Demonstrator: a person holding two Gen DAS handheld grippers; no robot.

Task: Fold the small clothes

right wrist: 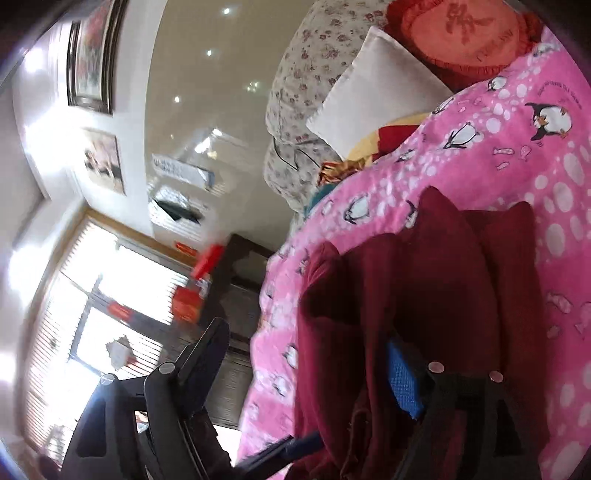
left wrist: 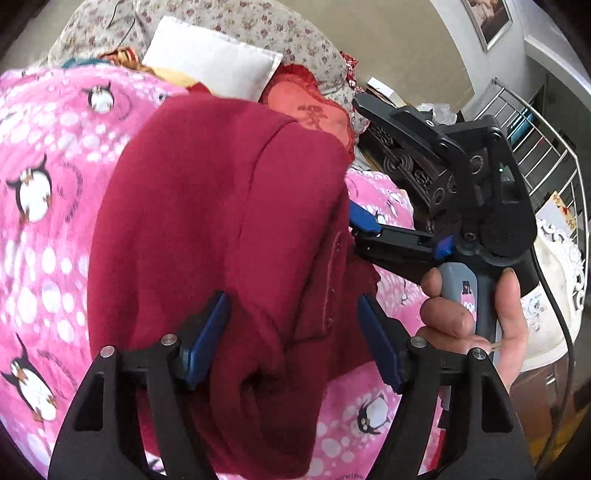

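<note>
While both sets of jaws stand wide apart, nothing is pinched in either tool. The left gripper (left wrist: 293,339) hangs over the dark red garment (left wrist: 221,206), its blue pads (left wrist: 207,339) to either side of a bunched fold without pressing on it. The right gripper (left wrist: 364,162), seen from the left wrist view, lies at the garment's right edge; its lower finger touches or nearly touches the cloth, the upper finger is lifted clear, and a hand (left wrist: 476,314) grips its grey handle, whose small label is too blurred to read. From the right wrist view, the right gripper (right wrist: 306,365) has one blue pad (right wrist: 404,380) against the garment (right wrist: 424,295) and the other finger out past the blanket's edge, over open room.

The garment lies folded over in thick layers on a pink fleece blanket (left wrist: 48,229) printed with penguins, white dots and curved lines of small writing that cannot be read. Beyond the blanket's far edge sit a white pillow (left wrist: 210,59), a floral quilt (left wrist: 258,26), and a red frilled cushion (right wrist: 458,33) embroidered with a red character whose strokes are too soft to make out.
</note>
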